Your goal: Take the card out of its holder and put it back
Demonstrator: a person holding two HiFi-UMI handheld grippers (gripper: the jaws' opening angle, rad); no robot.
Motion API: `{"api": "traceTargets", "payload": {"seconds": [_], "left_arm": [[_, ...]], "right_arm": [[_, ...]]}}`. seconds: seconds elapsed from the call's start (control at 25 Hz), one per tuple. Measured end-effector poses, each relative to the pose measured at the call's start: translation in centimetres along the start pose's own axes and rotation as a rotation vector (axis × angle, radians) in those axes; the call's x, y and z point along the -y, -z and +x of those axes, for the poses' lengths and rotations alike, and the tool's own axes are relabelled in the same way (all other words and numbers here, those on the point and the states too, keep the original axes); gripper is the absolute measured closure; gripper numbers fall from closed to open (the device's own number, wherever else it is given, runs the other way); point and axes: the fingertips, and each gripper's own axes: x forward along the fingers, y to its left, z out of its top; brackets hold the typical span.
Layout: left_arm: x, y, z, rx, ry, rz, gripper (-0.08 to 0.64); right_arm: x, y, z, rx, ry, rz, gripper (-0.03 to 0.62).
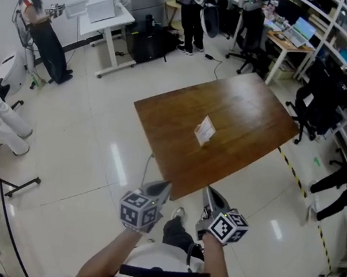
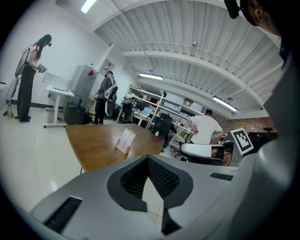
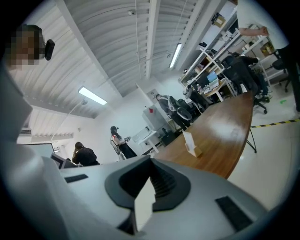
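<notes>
Removal is waiting: you are holding the grey left gripper (image 1: pixel 159 188) and right gripper (image 1: pixel 212 197) closed and empty at bottom centre, the white card (image 1: pixel 205 130) standing in its wooden holder (image 1: pixel 200 140) mid-frame.

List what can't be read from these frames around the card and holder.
- Print on the card: too small in the head view and both gripper views.
- How deep it sits in the holder: too small in the right gripper view; no slot visible from the head view.
- Near edge of the table, in part: left gripper view, behind the body of the left hand-held gripper.
</notes>
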Motion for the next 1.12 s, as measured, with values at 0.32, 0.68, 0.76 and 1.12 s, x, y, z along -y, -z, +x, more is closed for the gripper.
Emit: {"api": "traceTargets", "payload": {"seconds": [0.32,0.68,0.76,1.12], "left_arm": [[-2.1,-4.5,6.4,0.002,-0.025,0.039,0.571],[-3.4,-6.9,11.8,0.012,-0.036,0.015,0.571],[-3.5,-7.0,12.8,0.010,-0.038,0.009,0.572],[-4.8,-7.3,16.6,-0.006,-0.064,-0.019,0.572]], "right_arm": [[4.6,-4.7,5.7,-0.012,0.013,-0.068,0.560],[9.7,-7.4,10.5,-0.049,0.047,-0.144,0.537],[10.8,-7.8,11.3,-0.060,0.050,-0.158,0.520],[15.6,-8.2,16.6,-0.147,0.071,-0.218,0.419]]}}
